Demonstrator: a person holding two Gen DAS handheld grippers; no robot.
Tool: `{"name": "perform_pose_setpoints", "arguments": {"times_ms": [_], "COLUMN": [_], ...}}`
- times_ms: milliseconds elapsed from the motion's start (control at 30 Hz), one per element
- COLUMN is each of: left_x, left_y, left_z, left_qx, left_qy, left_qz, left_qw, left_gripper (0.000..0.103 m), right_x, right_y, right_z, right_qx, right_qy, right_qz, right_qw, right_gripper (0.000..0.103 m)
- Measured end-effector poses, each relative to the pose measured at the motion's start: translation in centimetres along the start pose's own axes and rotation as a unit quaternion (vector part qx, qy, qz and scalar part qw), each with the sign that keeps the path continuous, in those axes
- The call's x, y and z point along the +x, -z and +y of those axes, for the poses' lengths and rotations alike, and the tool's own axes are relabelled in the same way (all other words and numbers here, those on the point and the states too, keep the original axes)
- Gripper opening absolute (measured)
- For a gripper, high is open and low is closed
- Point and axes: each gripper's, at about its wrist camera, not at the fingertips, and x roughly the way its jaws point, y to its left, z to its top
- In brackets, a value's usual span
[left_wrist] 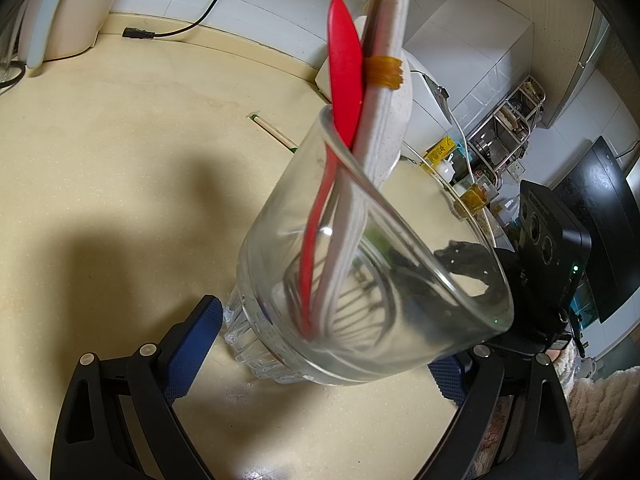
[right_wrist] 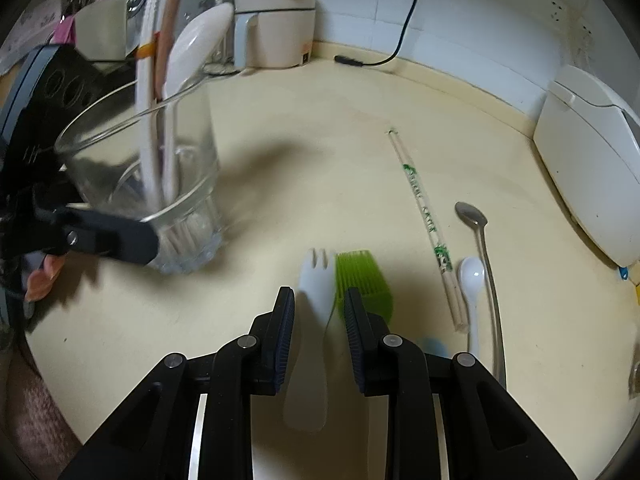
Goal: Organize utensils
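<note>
Glass tumbler (left_wrist: 372, 264) fills centre of the left wrist view, tilted, base on the cream bench (left_wrist: 120, 160). The left hand-held gripper (left_wrist: 324, 344) has its blue pads wide apart on either side of the glass base; whether the pads actually press on it cannot be told. Inside the glass: red spatula (left_wrist: 345, 68), white speckled utensil (left_wrist: 386, 92) with an amber band, chopsticks poking out the top, a wire whisk at the bottom. A loose chopstick (left_wrist: 276, 131) lies on the bench behind the glass, middle of frame.

Right wrist view, left to right: same tumbler (right_wrist: 160, 168) at middle left, motion-blurred, white spoon (right_wrist: 196, 52) and sticks standing in it, other gripper's finger against its base. Lower centre: right hand-held gripper (right_wrist: 320, 308), jaws partly apart, white plastic fork (right_wrist: 314, 320) lying on the bench between them, pads not touching it. Green silicone brush (right_wrist: 362, 276) just beside the right finger. Further right: wrapped chopsticks (right_wrist: 426, 220), small white spoon (right_wrist: 472, 280), metal spoon (right_wrist: 480, 240), all flat on the bench. White appliance (right_wrist: 588, 160) at right edge.
</note>
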Motion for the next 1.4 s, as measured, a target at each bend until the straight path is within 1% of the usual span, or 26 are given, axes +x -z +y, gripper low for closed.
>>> {"name": "perform_pose_setpoints", "arguments": {"times_ms": [67, 167, 200, 267, 300, 500, 667, 1000, 1033, 1100, 1200, 1400], "left_x": [0.0, 0.0, 0.0, 0.0, 0.0, 0.0, 0.0, 0.0, 0.0, 0.0, 0.0, 0.0], "left_y": [0.0, 0.0, 0.0, 0.0, 0.0, 0.0, 0.0, 0.0, 0.0, 0.0, 0.0, 0.0], "left_z": [0.0, 0.0, 0.0, 0.0, 0.0, 0.0, 0.0, 0.0, 0.0, 0.0, 0.0, 0.0], "left_qx": [0.000, 0.000, 0.000, 0.000, 0.000, 0.000, 0.000, 0.000, 0.000, 0.000, 0.000, 0.000], "left_qy": [0.000, 0.000, 0.000, 0.000, 0.000, 0.000, 0.000, 0.000, 0.000, 0.000, 0.000, 0.000], "left_qz": [0.000, 0.000, 0.000, 0.000, 0.000, 0.000, 0.000, 0.000, 0.000, 0.000, 0.000, 0.000], "left_qw": [1.0000, 1.0000, 1.0000, 1.0000, 1.0000, 1.0000, 1.0000, 1.0000, 1.0000, 1.0000, 1.0000, 1.0000], "left_gripper": [0.095, 0.096, 0.096, 0.095, 0.095, 0.095, 0.096, 0.095, 0.095, 0.095, 0.096, 0.096], "right_x": [-0.1, -0.2, 0.0, 0.5, 0.5, 1.2, 2.1, 2.5, 2.5, 2.8, 2.7, 1.5], "right_y": [0.0, 0.2, 0.3, 0.4, 0.4, 0.1, -0.9, -1.3, -1.4, -1.5, -1.5, -1.1], "right_z": [-0.1, 0.1, 0.3, 0.4, 0.3, -0.3, -0.1, -0.1, -0.1, -0.3, -0.1, -0.8], "right_qx": [0.001, 0.003, 0.000, -0.002, 0.000, 0.017, 0.013, 0.014, 0.014, 0.016, 0.020, 0.053], "right_qy": [-0.009, -0.050, -0.050, -0.014, -0.010, -0.026, -0.015, -0.017, -0.018, -0.024, -0.022, -0.052], "right_qz": [0.002, 0.012, 0.017, 0.028, 0.023, 0.009, -0.001, -0.012, -0.012, -0.013, -0.014, -0.036], "right_qw": [1.000, 0.999, 0.999, 1.000, 1.000, 0.999, 1.000, 1.000, 1.000, 1.000, 0.999, 0.997], "right_gripper": [0.026, 0.026, 0.026, 0.026, 0.026, 0.028, 0.033, 0.034, 0.033, 0.023, 0.023, 0.023]}}
